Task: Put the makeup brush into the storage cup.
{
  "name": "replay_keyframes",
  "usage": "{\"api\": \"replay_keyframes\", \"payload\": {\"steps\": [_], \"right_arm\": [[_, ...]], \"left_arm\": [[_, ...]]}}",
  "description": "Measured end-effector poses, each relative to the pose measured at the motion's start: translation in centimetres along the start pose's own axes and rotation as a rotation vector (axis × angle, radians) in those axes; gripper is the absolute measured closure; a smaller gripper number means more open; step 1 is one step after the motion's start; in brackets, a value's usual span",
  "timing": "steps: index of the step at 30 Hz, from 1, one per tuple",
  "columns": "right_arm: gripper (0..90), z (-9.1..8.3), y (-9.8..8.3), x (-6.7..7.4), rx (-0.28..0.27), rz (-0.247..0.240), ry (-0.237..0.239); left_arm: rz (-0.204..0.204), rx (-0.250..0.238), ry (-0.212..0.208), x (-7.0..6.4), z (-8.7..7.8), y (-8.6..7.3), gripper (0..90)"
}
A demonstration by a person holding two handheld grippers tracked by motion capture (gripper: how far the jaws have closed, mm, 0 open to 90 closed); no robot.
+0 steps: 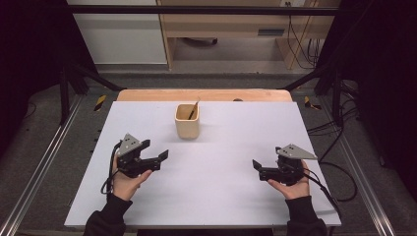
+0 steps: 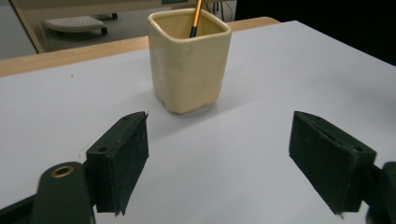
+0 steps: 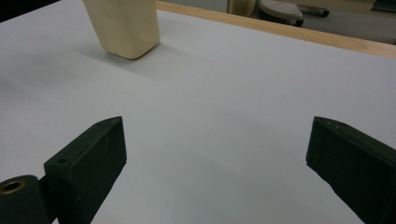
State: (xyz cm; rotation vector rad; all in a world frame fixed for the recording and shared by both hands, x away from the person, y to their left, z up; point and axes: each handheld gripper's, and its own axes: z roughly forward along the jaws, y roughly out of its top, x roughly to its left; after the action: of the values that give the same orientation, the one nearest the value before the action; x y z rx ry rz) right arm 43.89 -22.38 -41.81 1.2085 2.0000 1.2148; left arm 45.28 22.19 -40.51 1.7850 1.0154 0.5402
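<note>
Bare table (image 1: 221,167) all round; sole obstacle: cup (image 1: 187,121).

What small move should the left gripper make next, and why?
Probably back off and rest: the pencil already stands in the cream cup, the left gripper is open and empty short of it, and the right gripper is open too.

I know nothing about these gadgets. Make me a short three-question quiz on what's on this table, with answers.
1. True or false: the left gripper holds the pencil.
2. Where is the pencil? A) flat on the table B) standing in the cream cup C) between the right gripper jaws
3. Fill in: both grippers' jaws stand ____ over the white table.

Key: 1 false, its jaws are empty. 2 B. 3 open.
</note>
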Motion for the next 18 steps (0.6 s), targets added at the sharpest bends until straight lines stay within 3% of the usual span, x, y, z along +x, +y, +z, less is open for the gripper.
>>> {"api": "replay_keyframes", "payload": {"steps": [7,12,14,18], "right_arm": [[4.9,-0.3,0.0,-0.1,-0.006,-0.001,0.003],[4.8,-0.4,0.0,-0.1,-0.011,0.003,0.0],[4.8,-0.5,0.0,-0.1,-0.012,0.002,-0.001],[4.8,-0.4,-0.1,-0.2,-0.009,0.003,-0.005]], "left_arm": [[-0.037,0.0,0.003,0.9,-0.9,-2.1,13.8],[-0.048,-0.009,0.016,1.4,-1.3,-2.6,13.4],[-0.029,0.006,0.031,1.5,-1.5,-3.0,12.9],[-0.029,0.014,0.038,1.8,-1.6,-3.5,12.4]]}}
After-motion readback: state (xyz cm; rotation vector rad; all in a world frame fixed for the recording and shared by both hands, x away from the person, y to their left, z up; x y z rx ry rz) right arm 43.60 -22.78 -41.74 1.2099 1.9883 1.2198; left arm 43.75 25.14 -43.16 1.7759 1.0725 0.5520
